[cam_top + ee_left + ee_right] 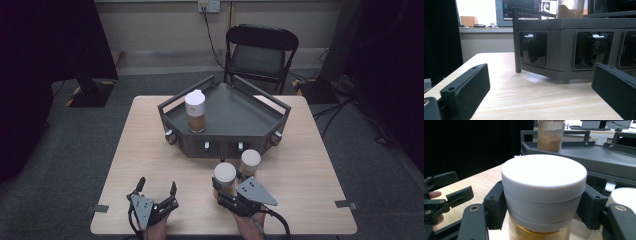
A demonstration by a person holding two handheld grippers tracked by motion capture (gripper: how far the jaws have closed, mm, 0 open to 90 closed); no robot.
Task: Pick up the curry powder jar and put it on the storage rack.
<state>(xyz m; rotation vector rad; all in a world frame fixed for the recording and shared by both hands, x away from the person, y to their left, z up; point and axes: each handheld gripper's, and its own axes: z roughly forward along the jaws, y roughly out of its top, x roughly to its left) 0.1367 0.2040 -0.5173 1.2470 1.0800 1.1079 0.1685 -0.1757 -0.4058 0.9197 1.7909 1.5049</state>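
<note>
My right gripper (223, 188) is shut on a white-capped jar (225, 177) of brown powder near the table's front; in the right gripper view its black jaws clamp both sides of that jar (544, 192) just under the cap. A second capped jar (250, 161) stands just beyond it, in front of the dark tray (235, 117). A third jar (195, 111) stands upright on the tray's left part. My left gripper (157, 187) rests at the front left with its jaws wide apart and nothing between them; its view faces the tray's front wall (564, 47).
The dark grey multi-sided tray has raised rails and small knobs (206, 145) along its front. A black folding chair (260, 52) stands behind the table. Bare wood (310, 165) lies right of the jars. Tape marks (345, 203) sit at the front corners.
</note>
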